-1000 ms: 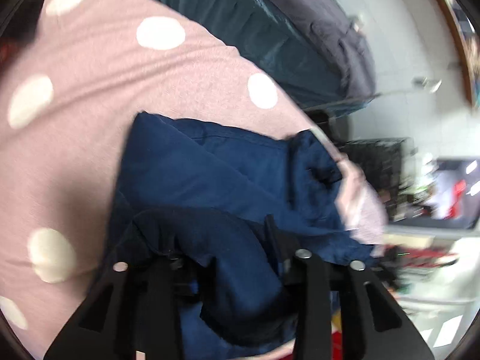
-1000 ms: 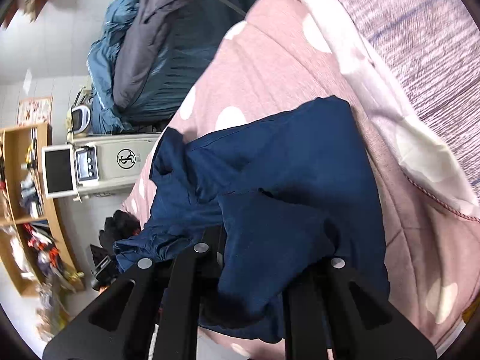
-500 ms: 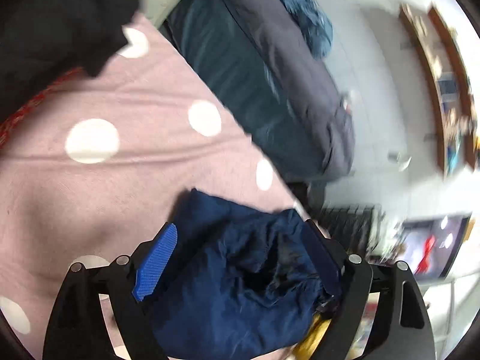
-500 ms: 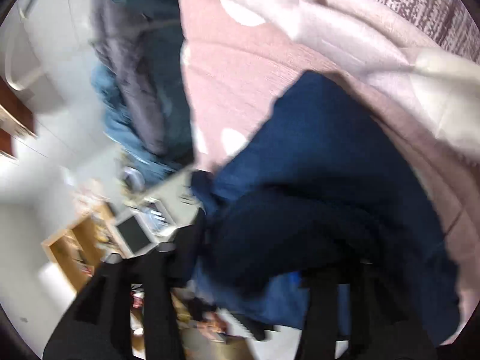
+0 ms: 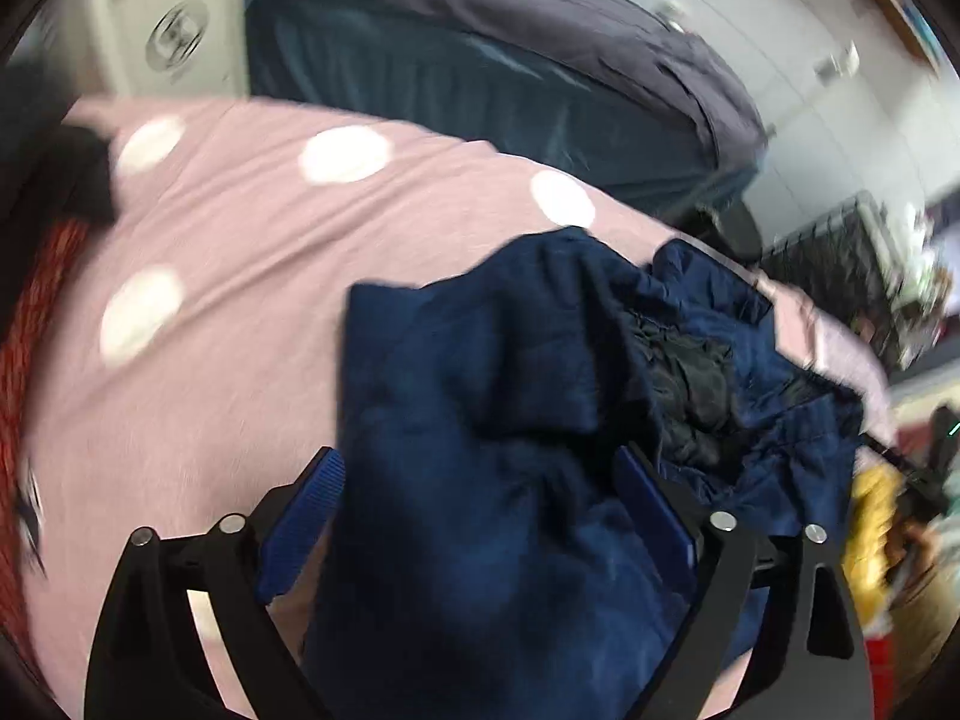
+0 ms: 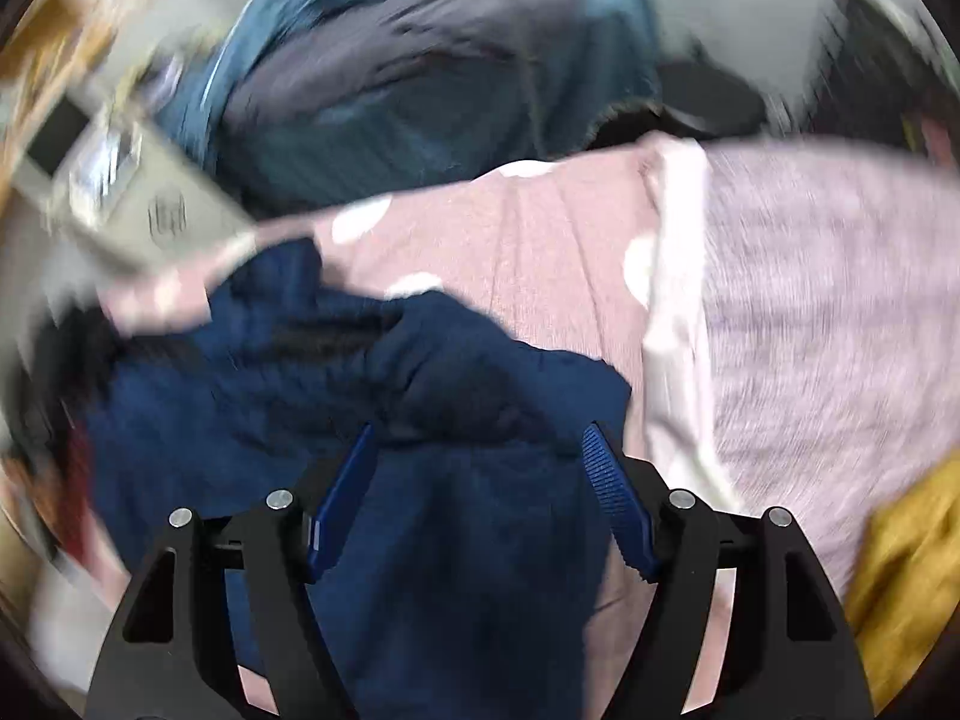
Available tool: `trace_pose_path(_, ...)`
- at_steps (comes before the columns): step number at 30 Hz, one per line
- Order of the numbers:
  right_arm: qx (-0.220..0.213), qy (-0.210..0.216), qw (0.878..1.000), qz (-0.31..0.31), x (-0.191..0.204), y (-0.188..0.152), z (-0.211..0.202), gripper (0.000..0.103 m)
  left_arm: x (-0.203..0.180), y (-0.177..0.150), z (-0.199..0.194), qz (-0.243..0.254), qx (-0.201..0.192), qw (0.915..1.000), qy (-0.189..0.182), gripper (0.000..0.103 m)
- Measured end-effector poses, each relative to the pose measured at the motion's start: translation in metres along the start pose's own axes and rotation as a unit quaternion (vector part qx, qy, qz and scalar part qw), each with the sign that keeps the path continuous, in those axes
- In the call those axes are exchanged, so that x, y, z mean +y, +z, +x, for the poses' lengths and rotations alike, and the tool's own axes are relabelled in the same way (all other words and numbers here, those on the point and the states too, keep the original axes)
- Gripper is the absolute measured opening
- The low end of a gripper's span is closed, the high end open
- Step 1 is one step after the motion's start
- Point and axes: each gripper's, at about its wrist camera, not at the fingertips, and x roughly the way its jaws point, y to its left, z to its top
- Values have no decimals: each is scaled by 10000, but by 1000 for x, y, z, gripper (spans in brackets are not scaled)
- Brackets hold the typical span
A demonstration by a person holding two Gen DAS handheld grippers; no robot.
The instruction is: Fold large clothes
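Left wrist view: left tool angled down over the navy garment, jaws opening. Blue pads stand spread on either side of a fold of navy cloth; the fabric sits between them, and the left pad shows a gap from it. Contact on the right pad cannot be told, as cloth bunches over it. Garment lies crumpled on a pink bedspread with white dots, toward the right near part of the bed. Darker lining shows in the rumpled folds on the right. Far side: a heap of dark grey and teal bedding. Far left: a beige appliance with a round logo. Red knitted fabric at the left edge. Something yellow at the near right, blurred.

Right wrist view, heavily motion-blurred: right tool also over the navy garment, jaws opening, ribbed blue pads apart with navy cloth running between and beneath them; neither pad visibly presses it. Garment covers the left and near part of the pink bedspread. To the right, a pale lilac textured cover with a white border. Mustard-yellow fabric at the near right edge. Grey and teal bedding far behind; beige appliance far left.
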Motion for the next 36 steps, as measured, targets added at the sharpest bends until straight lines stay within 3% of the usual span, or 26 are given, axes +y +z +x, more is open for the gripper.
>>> trace_pose_path(3, 187, -558, 9954, -757, 18, 1, 27, 71, -24, 15, 24, 721, 54, 9956, 592, 92)
trace_pose_path(4, 236, -643, 9940, -858, 20, 2, 35, 70, -30, 21, 28, 865, 40, 9943, 621, 88)
trace_pose_path(5, 293, -648, 9937, -869, 18, 7, 43, 52, -33, 26, 28, 931, 22, 9938, 600, 82)
trace_pose_path(6, 383, -637, 9940, -805, 14, 10, 51, 31, -36, 33, 32, 986, 75, 9935, 568, 66)
trace_pose_path(7, 470, -542, 9951, -686, 7, 13, 53, 23, -38, 40, 37, 1006, 177, 9932, 554, 50)
trace_pose_path(10, 463, -447, 9977, -233, -12, 28, 56, 18, -30, 57, 49, 853, 314, 9931, 737, 33)
trace_pose_path(12, 513, -503, 9974, 75, -26, 30, 65, 18, -9, 69, 57, 175, 435, 9968, 647, 32)
trace_pose_path(15, 722, -498, 9952, 444, -37, 27, 87, 18, 25, 75, 78, -1055, 676, 9919, 231, 33)
trace_pose_path(16, 764, -585, 9943, 467, -35, 25, 95, 19, 29, 76, 83, -1184, 681, 9904, 221, 34)
trace_pose_path(21, 787, -676, 9900, 958, -41, 26, 108, 23, 14, 82, 91, -749, 644, 9932, 609, 41)
trace_pose_path(25, 701, -837, 9927, 514, -33, 22, 105, 28, 21, 83, 85, -968, 601, 9932, 245, 54)
trace_pose_path(27, 647, -807, 9926, 630, -36, 22, 100, 36, 23, 81, 77, -1063, 526, 9928, 136, 60)
trace_pose_path(28, 633, -738, 9923, 773, -39, 22, 97, 45, 23, 81, 70, -1100, 469, 9926, 208, 73)
trace_pose_path(29, 591, -609, 9913, 1003, -43, 21, 94, 50, 23, 81, 60, -1143, 349, 9924, 291, 78)
trace_pose_path(31, 401, -193, 9847, 1685, -59, 19, 82, 80, 28, 77, 31, -1320, -147, 9910, 149, 88)
trace_pose_path(33, 246, 63, 9723, 2322, -78, 11, 69, 81, 40, 74, 5, -1623, -430, 9857, -107, 90)
trace_pose_path(36, 236, 381, 9634, 2644, -91, 0, 55, 81, 59, 66, -21, -1920, -548, 9796, -212, 91)
